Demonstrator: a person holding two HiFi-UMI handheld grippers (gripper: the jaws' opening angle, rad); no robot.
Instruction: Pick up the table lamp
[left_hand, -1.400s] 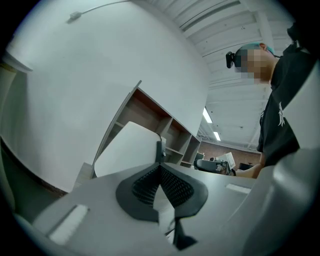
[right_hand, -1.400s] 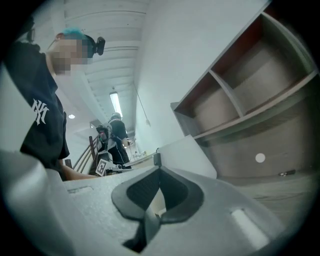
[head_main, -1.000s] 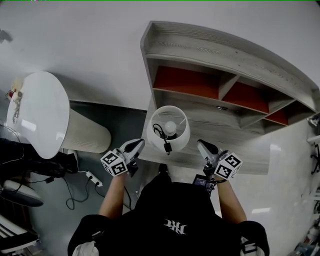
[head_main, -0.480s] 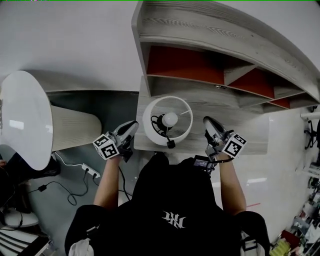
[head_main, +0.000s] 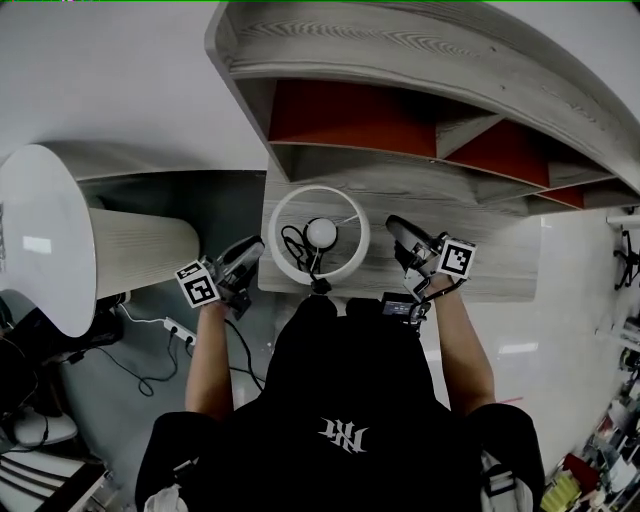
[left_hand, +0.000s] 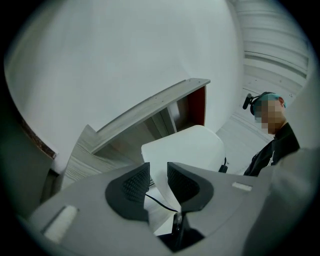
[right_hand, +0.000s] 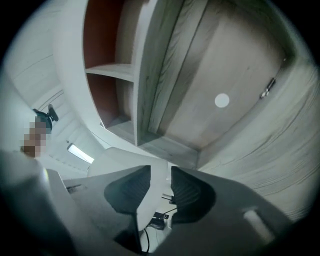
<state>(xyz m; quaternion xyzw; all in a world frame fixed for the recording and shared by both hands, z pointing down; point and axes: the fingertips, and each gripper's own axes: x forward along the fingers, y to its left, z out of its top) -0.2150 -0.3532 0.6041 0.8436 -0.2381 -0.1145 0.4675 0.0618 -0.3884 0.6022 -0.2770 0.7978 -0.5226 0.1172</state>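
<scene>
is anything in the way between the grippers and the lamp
Nothing visible does. The left gripper and right gripper flank the lamp on the desk. Their fingers have just been opening, with the shade in line with each gap, not gripped. Only its own cord hangs over its near rim.

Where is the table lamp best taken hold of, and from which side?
Likely the thin rim of the shade, pinched across its wall from left and right together. The table lamp stands upright, its drum open-topped, with the shelf unit close behind.
</scene>
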